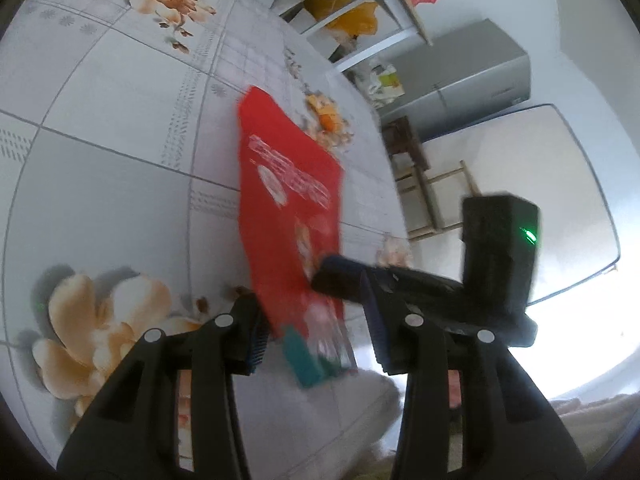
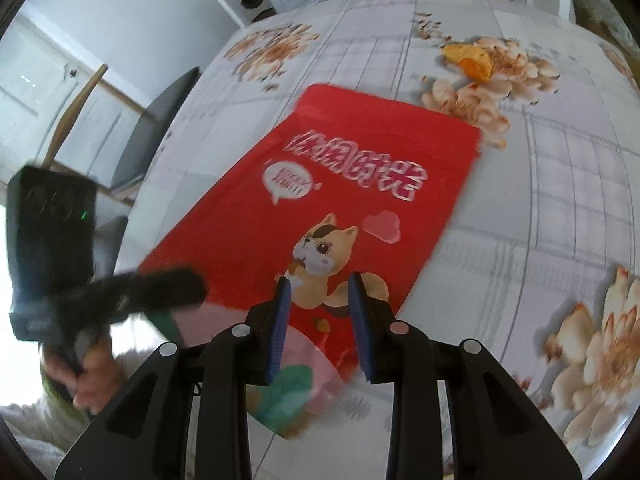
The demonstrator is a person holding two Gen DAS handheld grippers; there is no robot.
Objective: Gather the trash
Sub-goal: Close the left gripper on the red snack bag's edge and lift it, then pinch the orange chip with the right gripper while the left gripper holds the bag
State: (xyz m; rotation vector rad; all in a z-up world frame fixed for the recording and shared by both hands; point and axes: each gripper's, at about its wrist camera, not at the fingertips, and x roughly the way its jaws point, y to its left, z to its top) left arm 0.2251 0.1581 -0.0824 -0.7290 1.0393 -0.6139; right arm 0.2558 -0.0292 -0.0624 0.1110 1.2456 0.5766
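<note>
A red snack bag [image 2: 352, 208] with a cartoon squirrel lies flat on the floral tablecloth [image 2: 560, 200]. It also shows edge-on in the left wrist view [image 1: 288, 208]. My right gripper [image 2: 322, 320] is open, its blue-padded fingers astride the bag's near end, just above it. My left gripper [image 1: 316, 320] is open around the bag's lower corner; it appears in the right wrist view [image 2: 160, 284] at the bag's left edge. A piece of orange peel [image 2: 468, 60] lies beyond the bag, also seen in the left wrist view [image 1: 326, 114].
The table edge [image 2: 160, 152] runs along the left. A dark chair [image 2: 156, 120] stands beside it. Shelves with plastic bags [image 1: 360, 16] and a grey cabinet [image 1: 460, 80] stand beyond the table.
</note>
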